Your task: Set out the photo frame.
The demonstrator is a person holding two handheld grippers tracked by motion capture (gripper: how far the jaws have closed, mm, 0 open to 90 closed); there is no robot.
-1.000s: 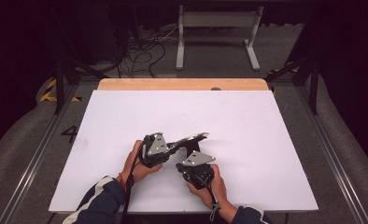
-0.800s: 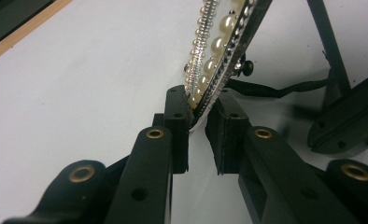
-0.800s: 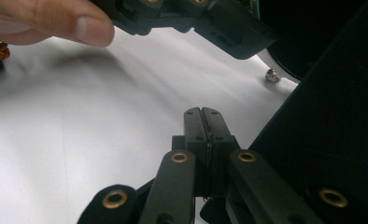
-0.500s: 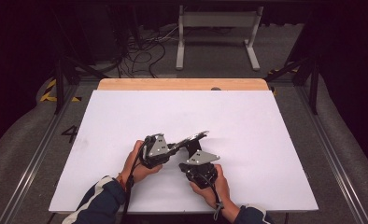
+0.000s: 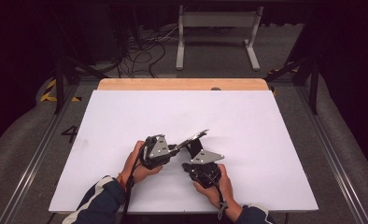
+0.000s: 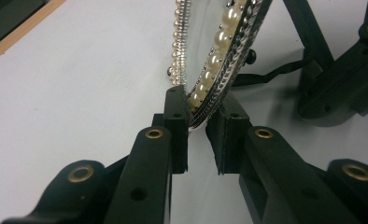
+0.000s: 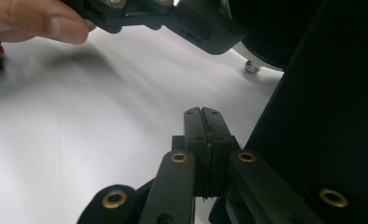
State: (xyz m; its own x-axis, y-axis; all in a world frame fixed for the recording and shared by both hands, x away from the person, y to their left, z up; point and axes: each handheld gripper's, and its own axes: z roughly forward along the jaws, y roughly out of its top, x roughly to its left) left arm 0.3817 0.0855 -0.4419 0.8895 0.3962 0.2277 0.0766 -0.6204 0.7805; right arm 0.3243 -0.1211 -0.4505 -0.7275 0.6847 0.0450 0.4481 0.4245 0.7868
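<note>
Near table's front edge (image 5: 182, 207), pearl-rimmed frame (image 5: 194, 138)

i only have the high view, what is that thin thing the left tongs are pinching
Observer: In the left gripper view the left tongs clamp the lower rim of a frame edged with pearls.
Operator: anything on its back
Observer: A black stand leg comes off the back, with a thin strap running to it.
Operator: and the other hand, holding anything
Observer: No. In the right gripper view the right tongs are shut with nothing between them, just beside a black panel.
</note>
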